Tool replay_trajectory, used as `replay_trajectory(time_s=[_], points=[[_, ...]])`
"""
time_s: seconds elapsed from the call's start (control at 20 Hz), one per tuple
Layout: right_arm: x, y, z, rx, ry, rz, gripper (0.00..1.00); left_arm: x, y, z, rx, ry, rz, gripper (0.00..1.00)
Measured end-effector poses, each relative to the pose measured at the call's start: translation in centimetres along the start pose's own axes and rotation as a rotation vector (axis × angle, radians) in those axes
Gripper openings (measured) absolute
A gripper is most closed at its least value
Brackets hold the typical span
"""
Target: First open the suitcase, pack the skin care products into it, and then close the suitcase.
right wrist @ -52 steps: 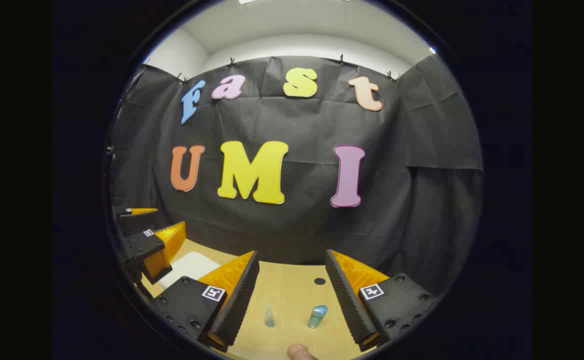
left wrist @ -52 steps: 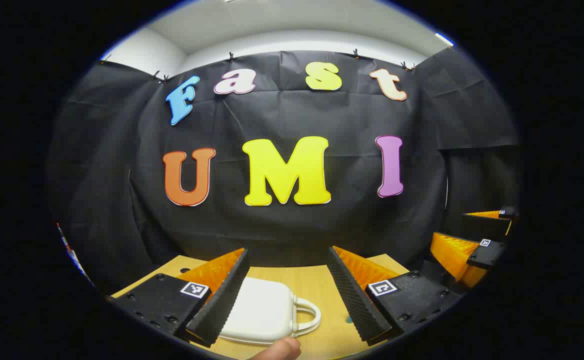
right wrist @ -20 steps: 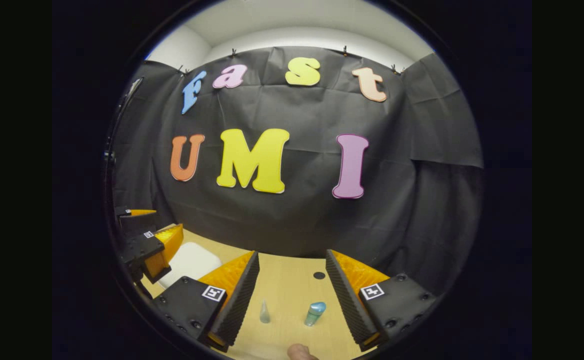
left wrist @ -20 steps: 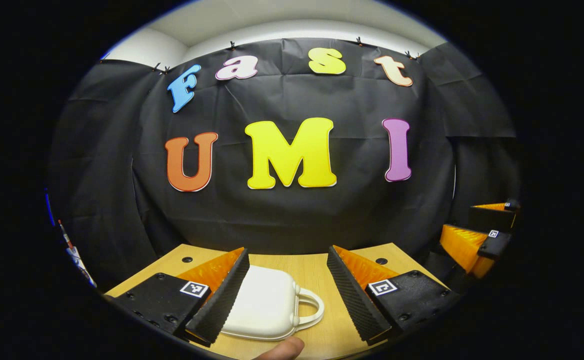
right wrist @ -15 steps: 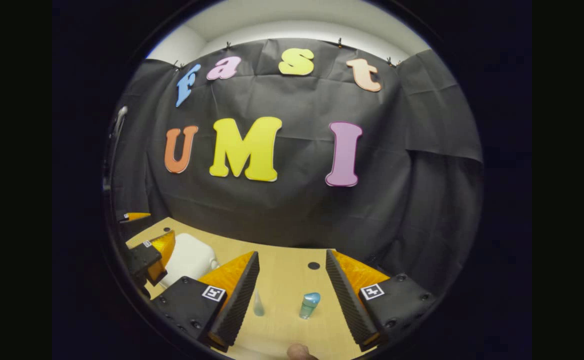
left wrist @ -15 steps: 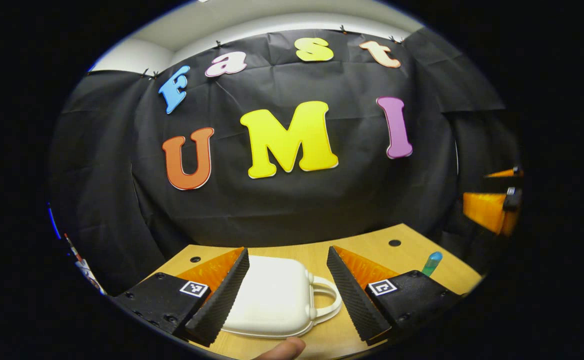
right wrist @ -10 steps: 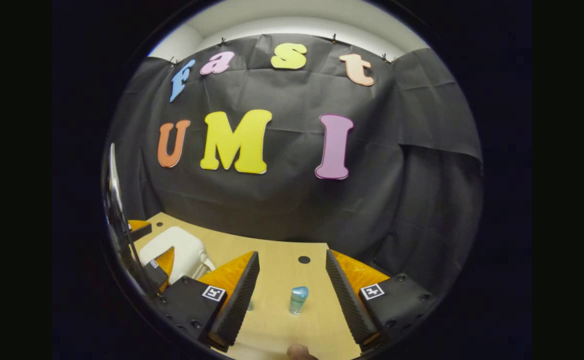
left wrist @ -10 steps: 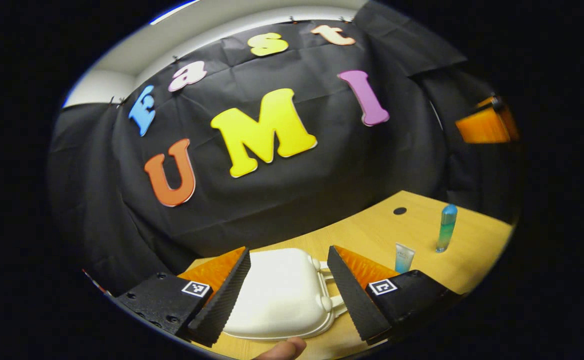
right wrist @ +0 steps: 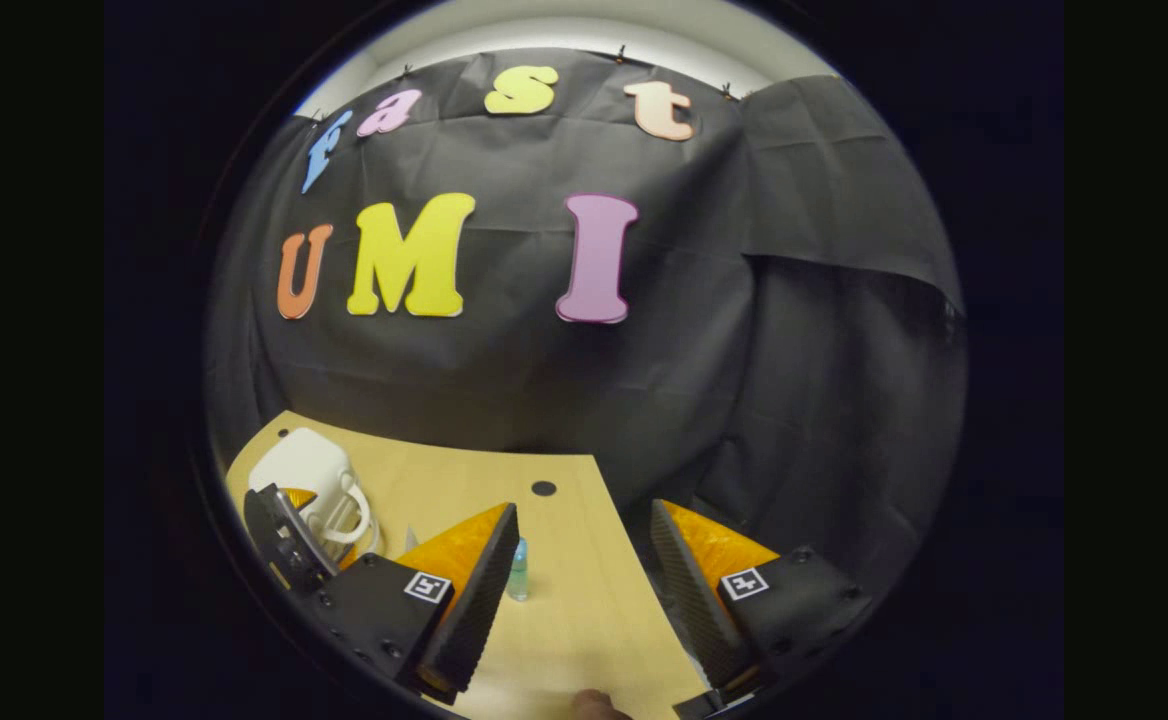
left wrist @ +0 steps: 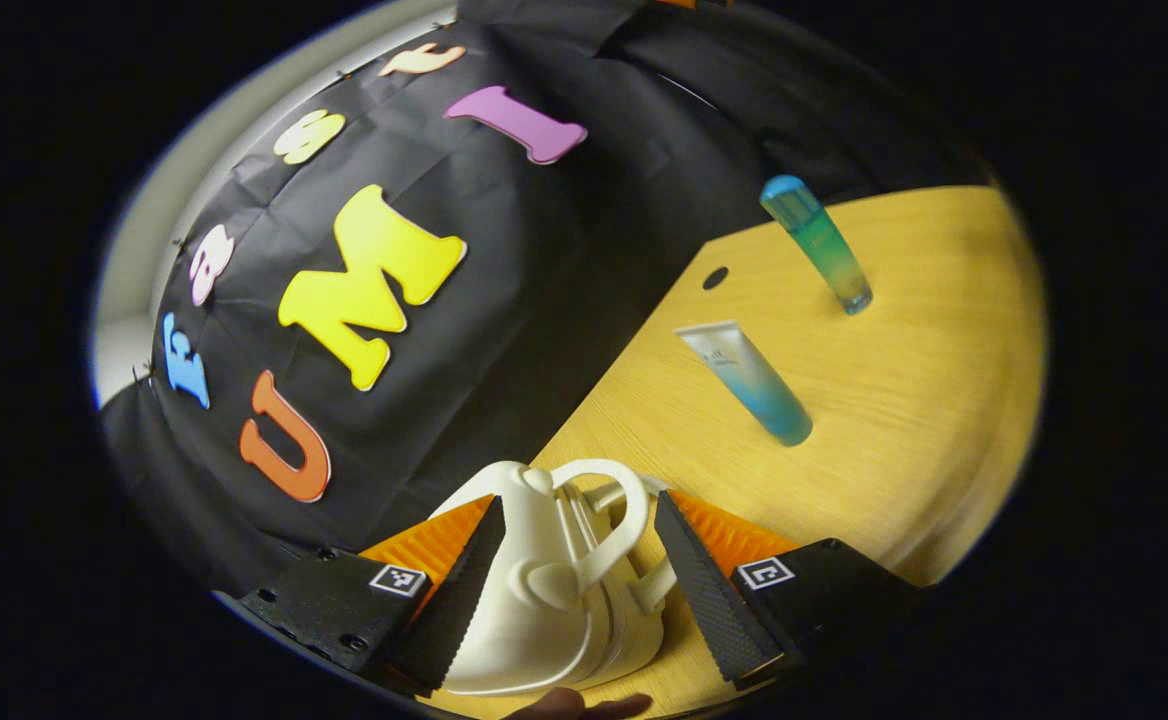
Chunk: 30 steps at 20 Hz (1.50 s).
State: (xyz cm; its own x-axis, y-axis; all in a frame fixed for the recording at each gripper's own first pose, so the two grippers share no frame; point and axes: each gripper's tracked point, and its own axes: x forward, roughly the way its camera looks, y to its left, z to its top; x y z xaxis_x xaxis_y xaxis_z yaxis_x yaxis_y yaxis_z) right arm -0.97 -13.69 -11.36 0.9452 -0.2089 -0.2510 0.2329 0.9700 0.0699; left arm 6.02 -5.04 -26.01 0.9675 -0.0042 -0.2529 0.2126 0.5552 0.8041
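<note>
The white suitcase (left wrist: 544, 600) is taken as the landmark. In the left gripper view it is seen lying on the wooden table (left wrist: 924, 400), between the two fingers of the left gripper (left wrist: 574, 590), whose jaws are spread wide. Whether either ribbed pad actually touches the shell cannot be told; the left pad hides the near left flank of the case, and the lower edge of the case is cut off at the bottom of the view. The looped handle (left wrist: 609, 525) is seen on the side of the case facing the right finger, and a seam between the two shells is visible, but whether the case is latched cannot be made out. A fingertip (left wrist: 584, 706) is only partly shown at the bottom edge.

Well beyond the suitcase on the table, a flat tube (left wrist: 744, 382) with a blue-green lower end is seen, and farther off a slim bottle (left wrist: 816, 243) with a blue cap. Both appear tilted, which may be owed to the rolled camera. A dark round hole (left wrist: 715, 277) is seen in the tabletop near the wall.

In the right gripper view the suitcase (right wrist: 306, 468) is seen far to the left, partly covered by the other gripper (right wrist: 289, 535). The right gripper (right wrist: 584, 575) is held with its jaws wide apart over the table (right wrist: 564, 620), with nothing between them. The bottle (right wrist: 517, 570) is largely hidden behind the left finger; a pale sliver beside the case cannot be identified with certainty.
</note>
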Motion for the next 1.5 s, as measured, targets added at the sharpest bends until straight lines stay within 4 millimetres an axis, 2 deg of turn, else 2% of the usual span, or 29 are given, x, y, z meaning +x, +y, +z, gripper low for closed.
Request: replay_trajectory(time_s=[0.1, 0.2, 0.3, 0.4, 0.45, 0.55, 0.75, 0.9, 1.0, 1.2, 1.3, 1.5], points=[[0.2, -1.0, -0.8, 0.006, 0.022, -0.005, 0.79, 0.8, -0.2, -0.9, 0.066, 0.052, 0.011, 0.92], [0.3, -1.4, -1.4, 0.006, 0.035, 0.002, 0.79, 1.9, 0.7, -1.5, 0.120, 0.085, 0.038, 0.85], [0.3, -1.6, -1.7, -0.003, 0.039, 0.010, 0.79, 2.4, 1.0, -1.4, 0.182, 0.104, 0.051, 0.74], [0.2, -1.6, -1.7, -0.007, 0.041, 0.019, 0.78, 3.2, 0.4, -1.8, 0.201, 0.122, 0.024, 0.60], [0.2, -1.7, -1.8, -0.008, 0.043, 0.021, 0.79, 3.2, 0.0, -2.4, 0.227, 0.152, 0.001, 0.45], [0.0, -1.6, -1.7, -0.012, 0.043, 0.022, 0.79, 3.4, 0.1, -2.2, 0.273, 0.164, -0.023, 0.29], [0.1, -1.5, -2.1, -0.018, 0.063, 0.026, 0.78, 2.9, 0.3, -1.9, 0.258, 0.171, -0.061, 0.11], [-0.3, -0.6, -1.8, -0.022, 0.058, 0.033, 0.79, 2.8, 0.9, -2.1, 0.189, 0.192, -0.119, 0.06], [-0.3, 0.1, -1.1, -0.024, 0.046, 0.037, 0.79, 2.2, 2.2, -1.7, 0.109, 0.200, -0.134, 0.05], [-0.3, 2.3, -0.3, -0.037, 0.036, 0.053, 0.79, 1.2, 6.7, 0.3, -0.063, 0.162, -0.130, 0.03], [-0.2, 3.6, -0.1, -0.047, 0.035, 0.063, 0.79, 0.5, 9.0, 0.5, -0.106, 0.152, -0.126, 0.03], [-0.4, 7.2, 0.0, -0.057, 0.047, 0.105, 0.78, -0.4, 14.5, -0.5, -0.164, 0.140, -0.077, 0.03]])
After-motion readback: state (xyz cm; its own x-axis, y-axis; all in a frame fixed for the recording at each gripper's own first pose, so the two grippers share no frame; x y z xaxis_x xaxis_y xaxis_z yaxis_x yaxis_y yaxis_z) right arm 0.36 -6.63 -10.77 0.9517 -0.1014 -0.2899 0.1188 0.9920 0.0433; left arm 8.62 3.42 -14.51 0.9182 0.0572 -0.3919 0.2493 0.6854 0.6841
